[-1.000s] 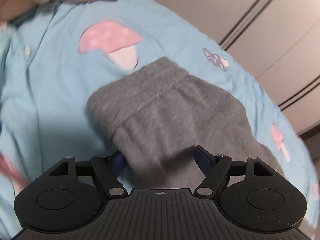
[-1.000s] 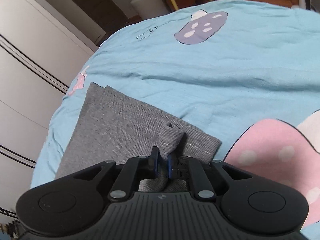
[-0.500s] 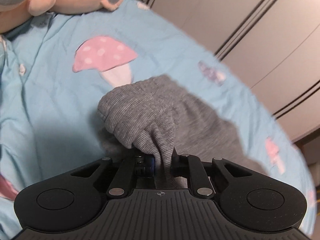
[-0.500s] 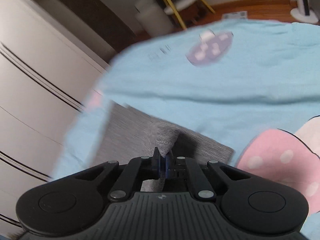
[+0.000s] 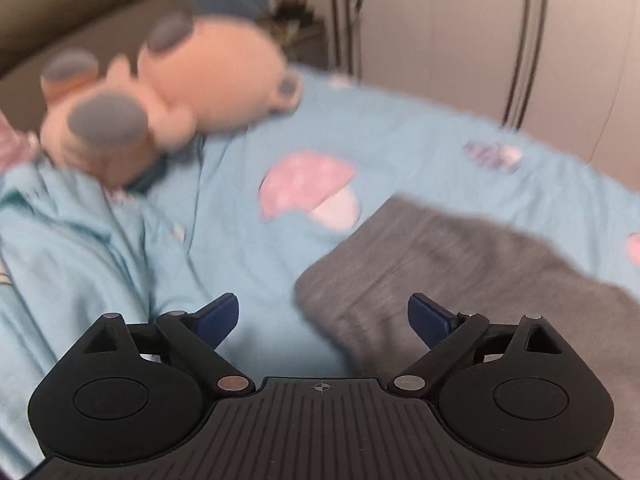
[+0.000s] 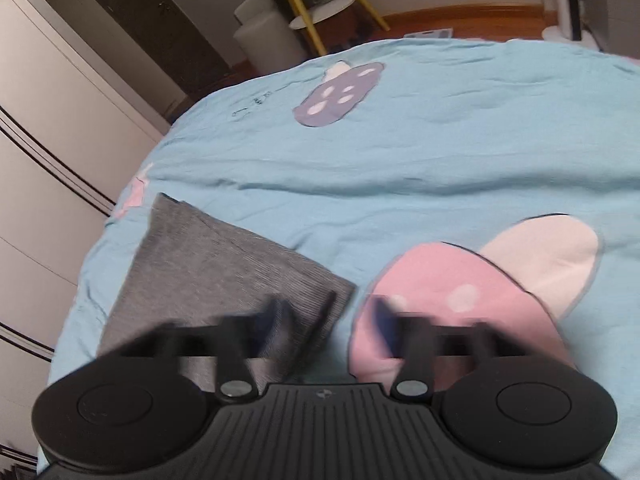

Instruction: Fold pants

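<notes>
Both jaws apart, pants released.
Your left gripper (image 5: 323,316) and right gripper (image 6: 326,322) hang near the pants (image 6: 208,272); their 6 o'clock corner could snag and unfold.

A bed covered by a light blue sheet (image 6: 400,152) printed with pink and purple mushrooms fills both views; beyond its far edge runs a cream wardrobe (image 5: 440,40) with dark vertical seams between the doors; a peach plush toy (image 5: 168,92) rests at the head end, blurred, against a brown headboard (image 5: 80,20); past the foot edge lies reddish wooden floor (image 6: 460,20); there stand a yellow-legged stool (image 6: 320,8) and a white cylinder (image 6: 268,36).
</notes>
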